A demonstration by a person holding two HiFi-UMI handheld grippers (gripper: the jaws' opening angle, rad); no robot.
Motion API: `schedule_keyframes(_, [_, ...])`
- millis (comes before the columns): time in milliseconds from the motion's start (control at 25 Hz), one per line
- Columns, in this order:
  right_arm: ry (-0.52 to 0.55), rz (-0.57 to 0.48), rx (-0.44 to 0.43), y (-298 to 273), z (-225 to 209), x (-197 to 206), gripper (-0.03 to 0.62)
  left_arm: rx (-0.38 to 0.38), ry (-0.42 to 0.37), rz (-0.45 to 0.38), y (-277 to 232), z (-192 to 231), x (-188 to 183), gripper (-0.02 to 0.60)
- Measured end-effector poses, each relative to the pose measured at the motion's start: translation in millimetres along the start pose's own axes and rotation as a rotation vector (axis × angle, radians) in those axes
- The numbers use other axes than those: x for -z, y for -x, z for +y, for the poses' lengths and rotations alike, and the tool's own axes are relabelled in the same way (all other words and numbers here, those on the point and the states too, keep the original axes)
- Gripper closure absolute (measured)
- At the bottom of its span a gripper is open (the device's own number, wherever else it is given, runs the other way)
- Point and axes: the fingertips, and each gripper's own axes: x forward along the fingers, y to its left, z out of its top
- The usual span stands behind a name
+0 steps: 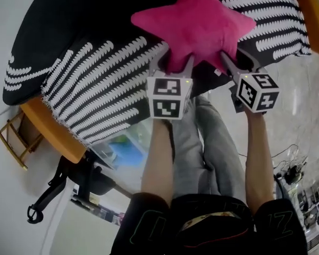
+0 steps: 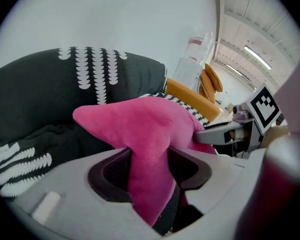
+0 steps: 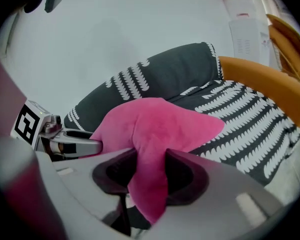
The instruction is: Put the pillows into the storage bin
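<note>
Holding the pink star pillow (image 1: 194, 23) in both grippers over the patterned seat

Left gripper (image 2: 149, 170): my jaws stand part-way closed, both pads pressed into one lower point of the star. The plush is squeezed narrow between them and bulges out above.

Right gripper (image 3: 150, 176): same grip. My jaws are pinched on the neighbouring point, with pink fabric filling the gap between the pads.

Head view: the two grippers sit side by side at the near edge of the pillow, marker cubes (image 1: 169, 97) facing up at me, my forearms (image 1: 157, 158) reaching forward. Each gripper view shows the other gripper's finger against the pillow's side.

Pillow position: in front of me, spread over a black cover with white leaf marks (image 1: 95, 84). The cover drapes a seat with an orange edge (image 1: 48, 126). I cannot tell whether the pillow touches the cover.

Below my arms: grey trouser legs (image 1: 202, 142) and pale floor (image 1: 10, 195)
</note>
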Motion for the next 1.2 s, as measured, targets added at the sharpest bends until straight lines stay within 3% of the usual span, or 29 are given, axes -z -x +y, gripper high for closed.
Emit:
schedule_keyframes(560, [0.350,0.126,-0.327,1.4,123.2,38.8,0.424,-0.333,0.314,-0.135,128.9,23.2,97.0,0.348])
schedule_keyframes(720, [0.489,0.194,-0.469,-15.5,164.8,65.7,0.424,-0.478,0.446,-0.172,159.1,32.8,145.7,0.348])
schedule_keyframes(1200, [0.819,0.358,-0.673,1.9,316.2,188.0,0.424,-0.684,0.768,-0.296,284.4,35.2,308.8,0.345])
